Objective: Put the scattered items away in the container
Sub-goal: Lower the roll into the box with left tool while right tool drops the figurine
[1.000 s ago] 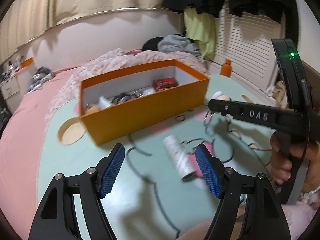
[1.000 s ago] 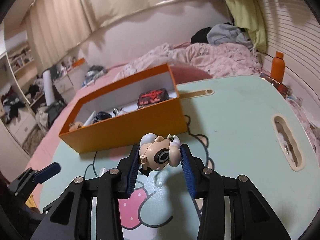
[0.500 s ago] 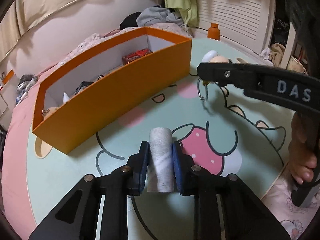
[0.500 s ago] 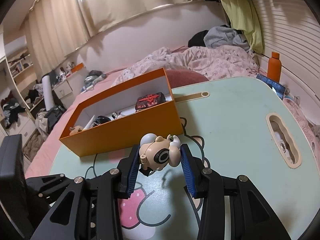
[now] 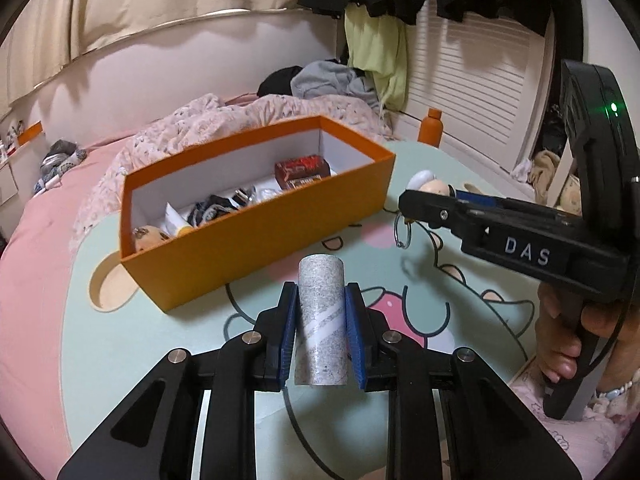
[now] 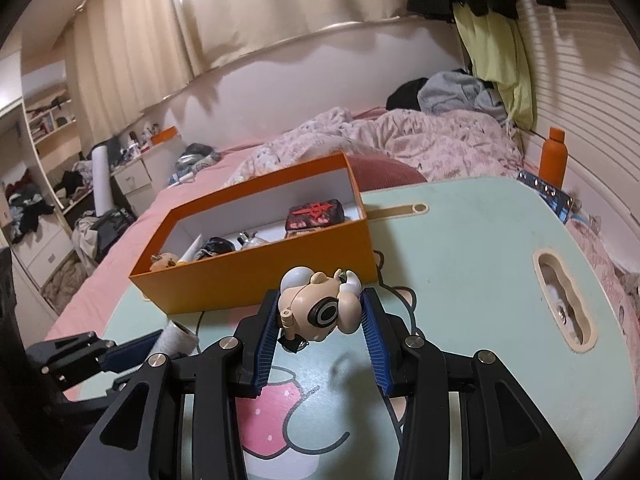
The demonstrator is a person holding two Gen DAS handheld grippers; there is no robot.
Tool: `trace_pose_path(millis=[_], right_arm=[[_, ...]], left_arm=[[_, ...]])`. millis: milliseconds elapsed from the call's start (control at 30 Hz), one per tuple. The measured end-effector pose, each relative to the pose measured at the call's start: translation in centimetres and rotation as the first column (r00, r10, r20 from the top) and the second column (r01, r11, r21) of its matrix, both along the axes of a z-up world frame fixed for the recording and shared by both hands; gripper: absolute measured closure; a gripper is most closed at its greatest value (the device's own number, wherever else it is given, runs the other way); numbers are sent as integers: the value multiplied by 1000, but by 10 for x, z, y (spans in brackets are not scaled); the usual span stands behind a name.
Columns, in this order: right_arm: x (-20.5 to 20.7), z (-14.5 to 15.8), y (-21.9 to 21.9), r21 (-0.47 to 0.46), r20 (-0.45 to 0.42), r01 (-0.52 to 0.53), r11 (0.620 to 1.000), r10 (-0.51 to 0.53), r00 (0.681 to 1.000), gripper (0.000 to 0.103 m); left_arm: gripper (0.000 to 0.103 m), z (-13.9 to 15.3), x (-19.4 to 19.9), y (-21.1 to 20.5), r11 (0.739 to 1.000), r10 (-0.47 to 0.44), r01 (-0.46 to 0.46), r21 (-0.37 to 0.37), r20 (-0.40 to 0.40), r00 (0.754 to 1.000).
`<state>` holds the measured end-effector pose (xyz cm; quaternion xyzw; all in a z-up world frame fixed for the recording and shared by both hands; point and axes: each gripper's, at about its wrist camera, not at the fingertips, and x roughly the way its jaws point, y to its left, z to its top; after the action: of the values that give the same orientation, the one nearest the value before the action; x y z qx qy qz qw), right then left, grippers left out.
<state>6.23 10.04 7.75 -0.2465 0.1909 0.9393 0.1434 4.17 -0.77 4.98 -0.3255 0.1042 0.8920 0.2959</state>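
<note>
Two grippers are each clamped on something above the mint-green table (image 5: 120, 344). The left gripper (image 5: 322, 328) pinches a grey speckled tube (image 5: 322, 312) between its blue pads, and the right gripper (image 6: 320, 320) squeezes a small beige toy figure (image 6: 320, 306) with a metal ring (image 5: 401, 232) dangling below. Just beyond both sits the open orange box (image 5: 256, 256), holding a red packet (image 5: 302, 168) and what seem to be small trinkets. Farther back lies a rumpled bed (image 6: 400, 144).
</note>
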Motion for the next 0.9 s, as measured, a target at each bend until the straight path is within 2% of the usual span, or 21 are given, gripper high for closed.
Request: trace_pose_path(millis=[133, 400, 633, 767, 900], right_arm=[[-3, 8, -4, 23, -13, -15, 1000, 15, 1000, 64], [-19, 31, -3, 31, -55, -41, 999, 43, 998, 63], [-48, 63, -5, 104, -93, -58, 993, 68, 993, 63], [-78, 63, -1, 134, -51, -67, 989, 75, 996, 63], [-100, 44, 7, 96, 6, -79, 992, 79, 997, 63]], left_arm=[[78, 14, -4, -4, 1000, 7, -6, 29, -24, 1000], [78, 52, -19, -6, 999, 23, -18, 45, -125, 992], [78, 77, -51, -5, 997, 63, -54, 57, -175, 983], [78, 75, -76, -1, 996, 71, -63, 58, -161, 984], [78, 59, -88, 3, 996, 89, -86, 27, -150, 985]])
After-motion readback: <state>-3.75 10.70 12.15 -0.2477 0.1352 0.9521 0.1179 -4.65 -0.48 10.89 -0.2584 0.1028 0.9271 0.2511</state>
